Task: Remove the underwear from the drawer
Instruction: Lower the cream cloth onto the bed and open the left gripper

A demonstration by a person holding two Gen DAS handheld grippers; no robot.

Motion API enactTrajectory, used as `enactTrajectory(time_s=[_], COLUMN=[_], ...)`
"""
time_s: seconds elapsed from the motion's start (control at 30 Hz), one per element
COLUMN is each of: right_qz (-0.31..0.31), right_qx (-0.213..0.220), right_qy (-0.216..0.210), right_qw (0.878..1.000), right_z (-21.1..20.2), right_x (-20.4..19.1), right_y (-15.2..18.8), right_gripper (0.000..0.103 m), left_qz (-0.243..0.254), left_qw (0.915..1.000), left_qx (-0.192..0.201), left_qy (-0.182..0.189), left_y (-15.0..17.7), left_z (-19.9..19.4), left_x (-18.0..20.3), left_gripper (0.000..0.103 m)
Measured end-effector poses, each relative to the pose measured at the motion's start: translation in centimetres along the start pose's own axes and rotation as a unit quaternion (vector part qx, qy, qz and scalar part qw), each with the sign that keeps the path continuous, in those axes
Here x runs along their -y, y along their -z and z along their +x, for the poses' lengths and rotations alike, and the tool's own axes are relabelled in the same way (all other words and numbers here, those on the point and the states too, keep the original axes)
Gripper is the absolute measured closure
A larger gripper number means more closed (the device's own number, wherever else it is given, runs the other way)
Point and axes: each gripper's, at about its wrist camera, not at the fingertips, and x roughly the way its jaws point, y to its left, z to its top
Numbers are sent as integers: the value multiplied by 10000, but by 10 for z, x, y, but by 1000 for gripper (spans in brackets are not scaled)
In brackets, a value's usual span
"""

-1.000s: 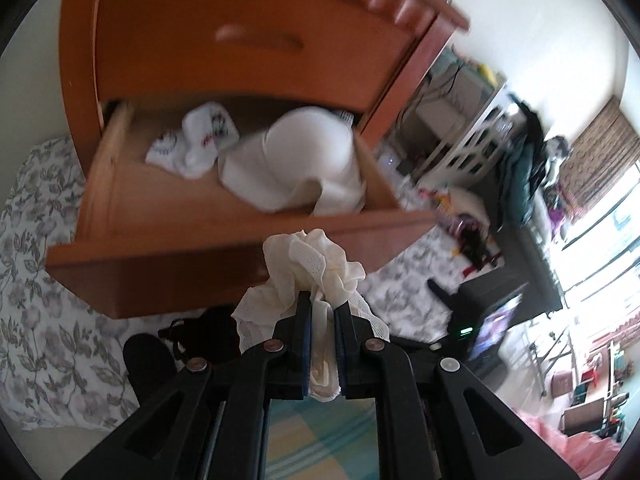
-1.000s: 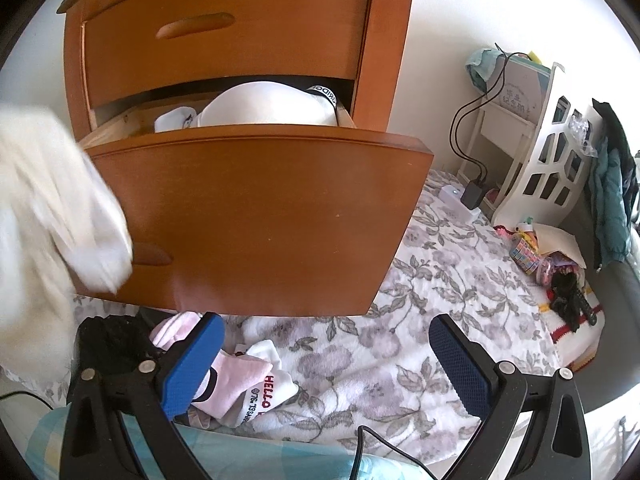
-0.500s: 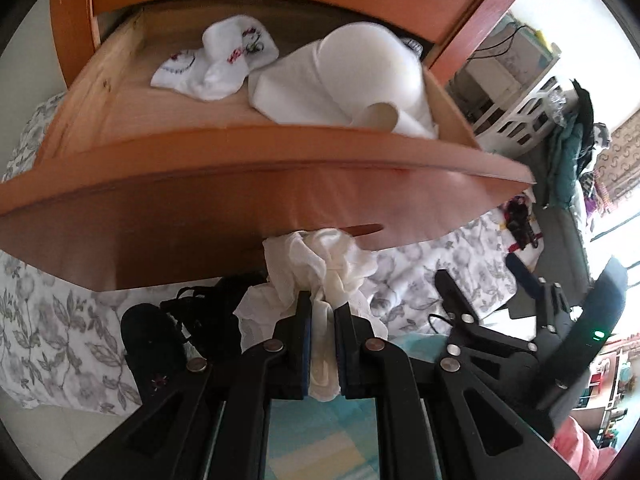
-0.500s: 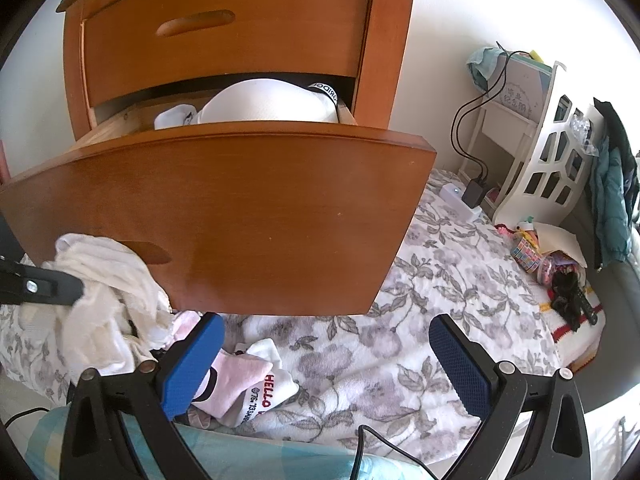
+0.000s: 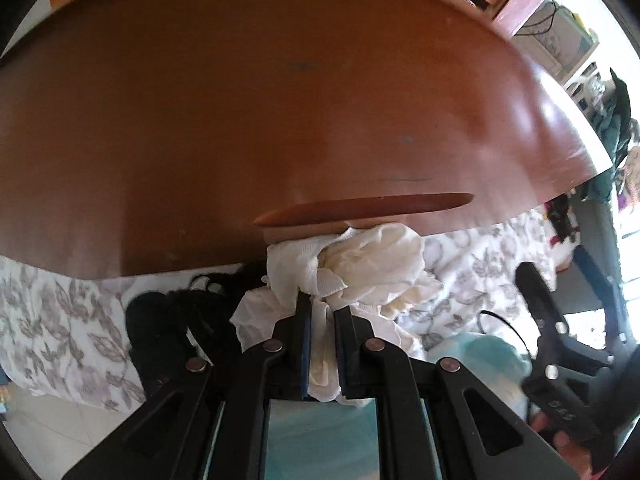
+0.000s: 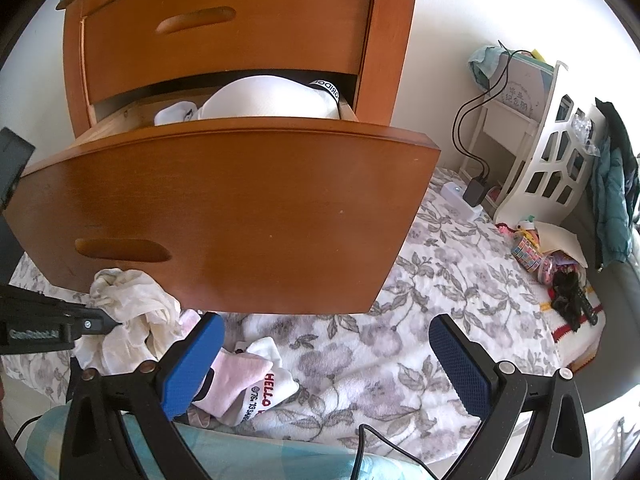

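The drawer (image 6: pixel 224 216) stands pulled out above a flowered blanket (image 6: pixel 400 320); the left gripper (image 5: pixel 322 312) sits low, just under the drawer front's handle (image 5: pixel 360 208), pointing at the wood, its jaws pinched on a bunch of cream underwear (image 5: pixel 360 264) outside the drawer; the right gripper (image 6: pixel 324 360) hovers level over the blanket, its blue pads (image 6: pixel 192 360) spread wide with nothing between them.

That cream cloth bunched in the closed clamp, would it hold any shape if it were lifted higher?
Probably not. The cream underwear bunches into soft folds above the left gripper and droops below it, so it looks floppy. It seems light: a narrow pinch holds the whole bundle. The thin, crumpled fabric would likely sag and swing.
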Motion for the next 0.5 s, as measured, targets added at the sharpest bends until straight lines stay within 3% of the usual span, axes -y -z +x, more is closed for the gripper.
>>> enactTrajectory(time_s=[0.3, 0.5], right_qz=[-1, 5], right_qx=[7, 9], right_qy=[-1, -5], right_qw=[10000, 10000], right_z=[0, 1], right_x=[0, 0], right_y=[0, 0], right_gripper=[0, 0], left_qz=[12, -24], left_qw=[10000, 9998], left_qx=[81, 211], left_qy=[18, 57], left_y=[-1, 1], left_z=[-8, -19], left_x=[4, 7], left_gripper=[91, 76])
